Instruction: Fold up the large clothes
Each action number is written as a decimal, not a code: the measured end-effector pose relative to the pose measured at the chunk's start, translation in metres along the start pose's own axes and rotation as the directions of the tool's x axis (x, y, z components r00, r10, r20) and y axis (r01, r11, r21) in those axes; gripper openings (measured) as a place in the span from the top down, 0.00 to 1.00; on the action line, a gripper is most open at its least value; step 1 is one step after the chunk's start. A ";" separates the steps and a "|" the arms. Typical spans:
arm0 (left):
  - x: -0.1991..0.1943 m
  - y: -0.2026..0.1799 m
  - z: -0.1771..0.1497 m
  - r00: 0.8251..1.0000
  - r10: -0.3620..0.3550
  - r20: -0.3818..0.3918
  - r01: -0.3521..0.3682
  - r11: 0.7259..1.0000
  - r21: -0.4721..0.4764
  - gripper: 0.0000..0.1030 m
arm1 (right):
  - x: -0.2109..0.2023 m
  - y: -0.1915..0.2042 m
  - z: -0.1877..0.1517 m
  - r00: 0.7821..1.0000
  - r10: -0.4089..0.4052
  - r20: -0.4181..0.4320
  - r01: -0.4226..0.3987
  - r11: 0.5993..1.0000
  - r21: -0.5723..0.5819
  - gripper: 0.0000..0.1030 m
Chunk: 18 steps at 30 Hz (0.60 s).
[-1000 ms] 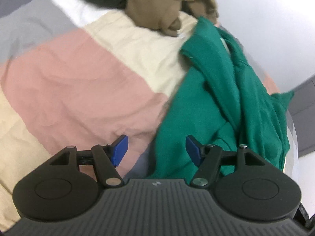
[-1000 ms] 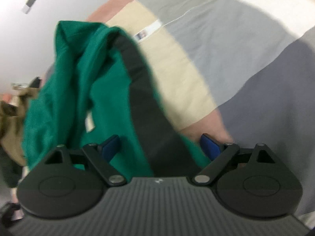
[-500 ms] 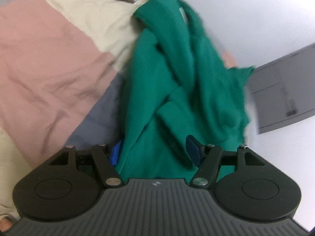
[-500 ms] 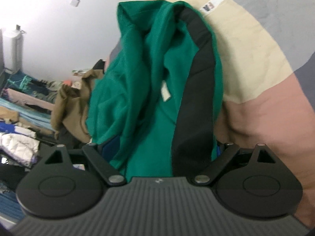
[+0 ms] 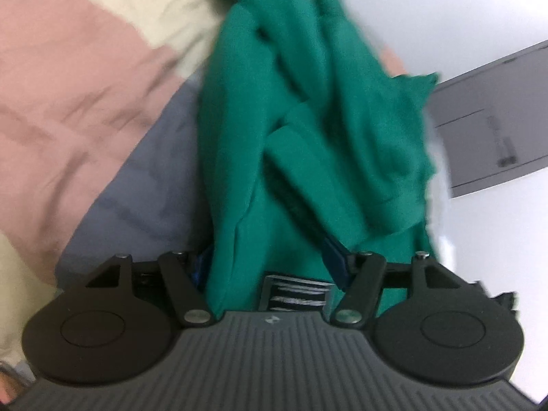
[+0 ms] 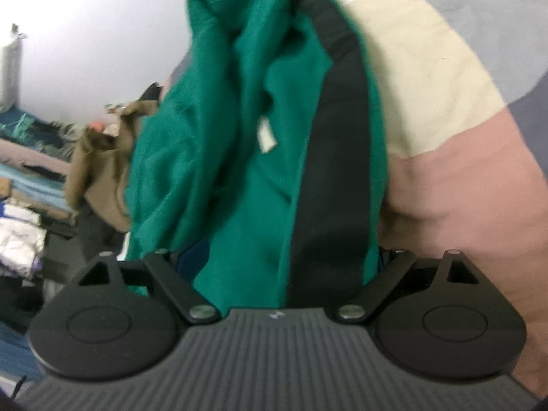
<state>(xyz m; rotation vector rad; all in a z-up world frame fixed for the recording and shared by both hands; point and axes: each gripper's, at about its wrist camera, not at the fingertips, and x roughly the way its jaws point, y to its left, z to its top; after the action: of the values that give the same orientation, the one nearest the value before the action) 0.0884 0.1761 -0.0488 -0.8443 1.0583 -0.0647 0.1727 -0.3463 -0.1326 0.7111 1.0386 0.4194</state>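
Note:
A large green garment (image 5: 308, 120) lies bunched in a long ridge on a patchwork bedsheet (image 5: 68, 85). My left gripper (image 5: 269, 263) stands open over its near end, with green cloth and a black woven label (image 5: 296, 294) between the fingers. The left pad is hidden behind a fold. In the right wrist view the same green garment (image 6: 212, 137) shows a broad black stripe (image 6: 332, 137) and a small white tag (image 6: 267, 135). My right gripper (image 6: 286, 255) is wide open, and the cloth passes between its fingers, both pads mostly covered.
The sheet has pink, cream (image 6: 428, 68) and grey patches. A brown garment (image 6: 99, 171) lies crumpled beyond the green one. Piles of clothing (image 6: 20, 178) sit off the bed to the left. A grey cabinet front (image 5: 496, 120) stands past the bed's edge.
The left view has swung from the pink sheet onto the green garment, which now lies between its fingers. The right view has tilted, bringing the garment to the centre and the room's clutter into sight.

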 end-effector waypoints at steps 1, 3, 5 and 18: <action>0.005 0.004 -0.003 1.000 0.021 -0.016 -0.022 1.000 -0.002 0.33 | 0.003 0.000 0.000 1.000 -0.016 -0.006 0.016 1.000 -0.004 0.12; 0.008 0.001 -0.004 0.999 0.042 -0.022 -0.042 0.999 0.020 0.37 | 0.010 -0.003 -0.001 0.997 -0.076 -0.011 0.076 0.997 0.001 0.19; 0.004 -0.004 -0.006 0.998 0.055 -0.006 -0.055 0.998 0.030 0.61 | 0.015 0.003 -0.003 0.989 -0.151 0.001 0.150 0.988 -0.027 0.32; -0.094 -0.008 0.007 0.967 -0.219 0.134 0.227 0.973 -0.048 0.92 | -0.076 0.033 -0.008 0.977 0.132 0.169 -0.126 0.991 -0.050 0.92</action>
<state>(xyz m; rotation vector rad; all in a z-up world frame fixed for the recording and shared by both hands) 0.0484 0.2149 0.0276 -1.0097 0.8455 -0.1653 0.1311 -0.3683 -0.0637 0.7685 0.8223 0.4807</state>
